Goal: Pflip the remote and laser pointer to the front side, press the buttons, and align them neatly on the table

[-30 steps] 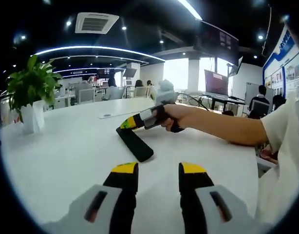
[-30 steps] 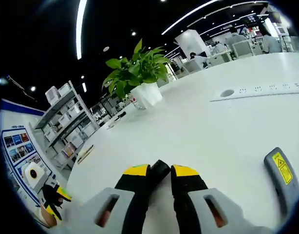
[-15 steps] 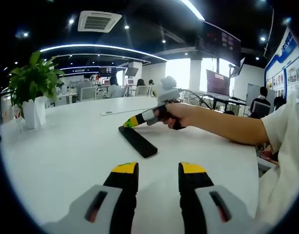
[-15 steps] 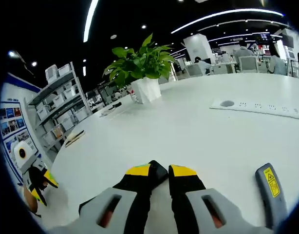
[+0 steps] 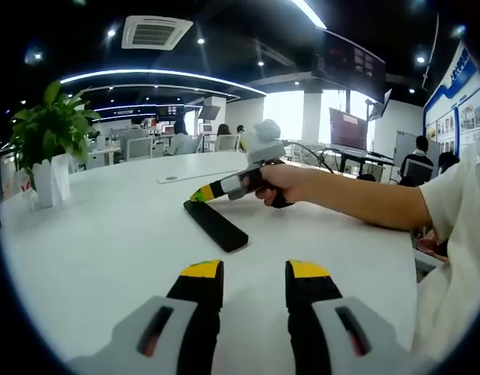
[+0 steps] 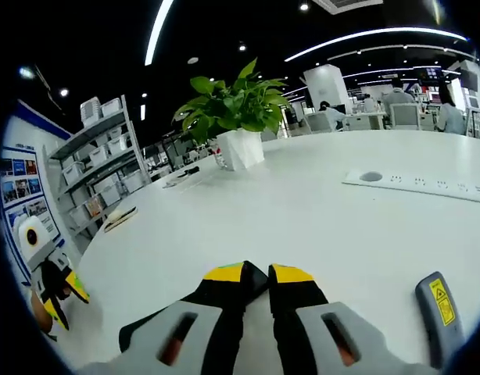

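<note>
Black plastic of the remote is pinched at one end between the right gripper fingers; a slip could be caused by so thin a hold. The left gripper hovers parted and empty. The laser pointer lies nearby on the glossy white bench, where sliding is likely. An open-plan office with a potted plant surrounds it.

Both views are bright below and dark above: long white ceiling light strips and small spotlights shine against a black ceiling. The glossy white table reflects the light evenly, with soft faint shadows. Large windows are blown out with glare. Fisheye curvature bends the edges, and distant office furniture is slightly soft
</note>
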The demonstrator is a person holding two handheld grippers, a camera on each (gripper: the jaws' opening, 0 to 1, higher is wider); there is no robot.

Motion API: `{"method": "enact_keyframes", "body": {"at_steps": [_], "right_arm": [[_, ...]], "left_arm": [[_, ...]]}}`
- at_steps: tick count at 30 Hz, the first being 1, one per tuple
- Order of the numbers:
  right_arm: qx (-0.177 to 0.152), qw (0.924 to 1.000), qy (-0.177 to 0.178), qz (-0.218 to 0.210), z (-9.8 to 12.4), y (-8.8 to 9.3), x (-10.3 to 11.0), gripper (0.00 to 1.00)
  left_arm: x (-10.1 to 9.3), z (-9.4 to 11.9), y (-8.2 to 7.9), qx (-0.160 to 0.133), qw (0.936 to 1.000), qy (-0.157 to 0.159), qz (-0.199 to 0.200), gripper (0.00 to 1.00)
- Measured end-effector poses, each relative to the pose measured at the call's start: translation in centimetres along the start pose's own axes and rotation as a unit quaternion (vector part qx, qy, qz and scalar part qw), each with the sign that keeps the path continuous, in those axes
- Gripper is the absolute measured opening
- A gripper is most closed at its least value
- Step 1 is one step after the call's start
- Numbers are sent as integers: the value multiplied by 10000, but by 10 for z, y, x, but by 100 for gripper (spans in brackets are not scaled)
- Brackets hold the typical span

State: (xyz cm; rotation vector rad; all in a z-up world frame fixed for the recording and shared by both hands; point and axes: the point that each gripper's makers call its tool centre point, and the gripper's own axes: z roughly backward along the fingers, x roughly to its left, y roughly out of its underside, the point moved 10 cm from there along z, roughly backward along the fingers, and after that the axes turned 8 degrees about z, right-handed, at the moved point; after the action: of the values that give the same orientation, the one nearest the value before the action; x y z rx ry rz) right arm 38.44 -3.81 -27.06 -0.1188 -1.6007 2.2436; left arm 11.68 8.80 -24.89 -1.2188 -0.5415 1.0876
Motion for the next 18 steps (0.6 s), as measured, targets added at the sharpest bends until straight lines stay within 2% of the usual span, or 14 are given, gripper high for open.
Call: {"method": "enact_keyframes", "body": {"at_steps": [18], "right_arm": [[-117,9997,61,200,-9,-3,-1,13]], "left_arm": [[-1,0,-2,31,9999,-58,-79,33]]}}
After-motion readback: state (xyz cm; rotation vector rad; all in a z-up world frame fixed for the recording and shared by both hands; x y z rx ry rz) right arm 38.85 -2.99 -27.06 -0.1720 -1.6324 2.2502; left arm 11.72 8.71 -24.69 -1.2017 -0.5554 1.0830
